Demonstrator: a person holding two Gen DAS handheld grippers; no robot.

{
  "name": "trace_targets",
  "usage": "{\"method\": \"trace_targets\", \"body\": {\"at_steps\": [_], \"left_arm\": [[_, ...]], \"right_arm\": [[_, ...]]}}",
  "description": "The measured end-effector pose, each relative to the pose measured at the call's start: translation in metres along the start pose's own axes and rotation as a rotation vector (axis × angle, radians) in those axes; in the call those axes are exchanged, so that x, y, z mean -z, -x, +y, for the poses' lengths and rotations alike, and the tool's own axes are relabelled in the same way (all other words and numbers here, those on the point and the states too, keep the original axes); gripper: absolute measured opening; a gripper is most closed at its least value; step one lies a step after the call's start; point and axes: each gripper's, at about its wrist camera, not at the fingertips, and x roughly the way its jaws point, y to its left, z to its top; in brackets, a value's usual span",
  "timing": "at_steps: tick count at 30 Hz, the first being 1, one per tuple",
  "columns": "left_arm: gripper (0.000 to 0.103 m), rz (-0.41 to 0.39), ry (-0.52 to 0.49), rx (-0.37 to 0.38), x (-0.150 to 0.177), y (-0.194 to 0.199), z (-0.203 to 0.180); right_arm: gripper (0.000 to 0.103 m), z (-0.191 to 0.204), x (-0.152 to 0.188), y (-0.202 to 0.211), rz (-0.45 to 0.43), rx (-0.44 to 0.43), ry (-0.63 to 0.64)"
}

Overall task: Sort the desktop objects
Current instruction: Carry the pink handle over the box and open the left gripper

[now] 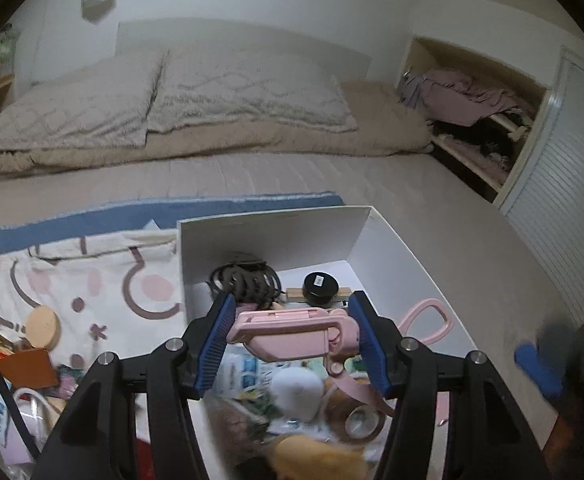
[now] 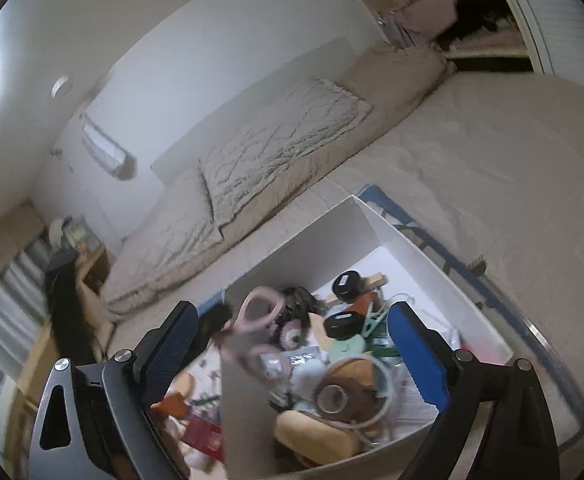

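The left gripper is held above the white box, pointing forward and slightly down toward its far wall, with its blue-padded jaws clamped on a pink phone holder that hangs over the box's contents. Beyond the holder, against the far wall of the box, lie a coil of black cable and a black round jar, side by side. Nearer, under the holder, sits a roll of brown tape.

The right gripper hovers over the same box, rolled to one side, jaws spread wide with nothing between them. Left of the box, loose items remain on the patterned cloth.
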Motion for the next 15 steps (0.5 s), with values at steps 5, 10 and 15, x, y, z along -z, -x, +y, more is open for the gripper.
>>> {"method": "trace_targets", "body": {"at_steps": [5, 10, 15], "left_arm": [[0.059, 0.091, 0.05, -0.031, -0.007, -0.036, -0.014], [0.059, 0.164, 0.086, -0.097, -0.006, -0.068, -0.015], [0.059, 0.199, 0.188, -0.139, -0.007, -0.093, 0.0]], "right_arm": [[0.096, -0.01, 0.0, -0.001, -0.022, 0.018, 0.031], [0.096, -0.03, -0.003, -0.005, -0.013, 0.003, -0.022], [0.096, -0.045, -0.005, -0.006, -0.011, -0.01, -0.073]]}}
